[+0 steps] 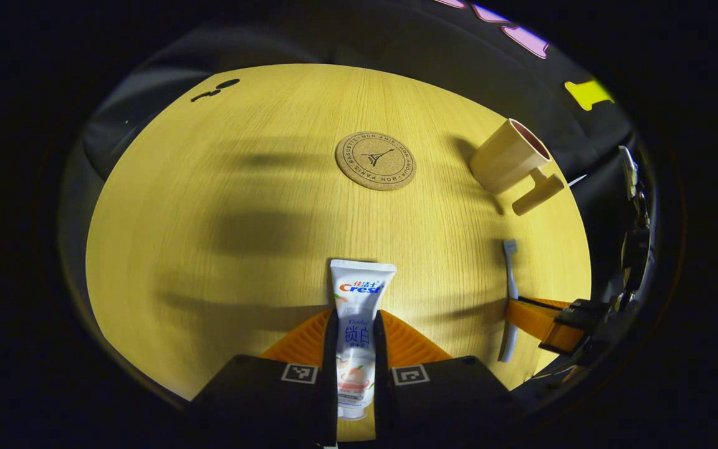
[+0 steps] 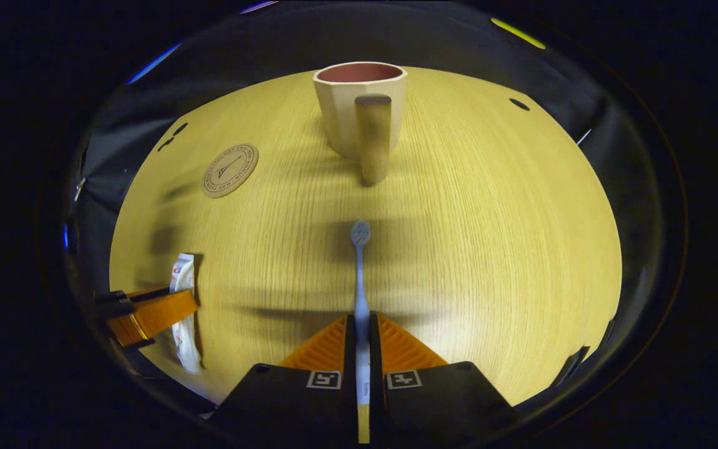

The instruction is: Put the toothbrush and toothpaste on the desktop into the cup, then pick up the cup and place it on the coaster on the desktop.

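Both grippers are clamped on their loads at the wooden desktop (image 2: 490,249): the left gripper (image 1: 355,337) grips the toothpaste (image 1: 359,293) between its fingers, and the right gripper (image 2: 362,340) pinches the toothbrush (image 2: 360,274), bristles pointing to 12 o'clock. The cup (image 2: 359,106) stands upright at 12 o'clock, off the coaster (image 2: 229,169) at 10 o'clock. Neither item is in the cup; filling and moving it remain.

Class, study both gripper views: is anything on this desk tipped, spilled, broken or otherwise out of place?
Nothing stands out. The cup stands upright and apart from the coaster, which lies flat. The left gripper is shut on the toothpaste, the right gripper on the toothbrush. No spill or damage shows.
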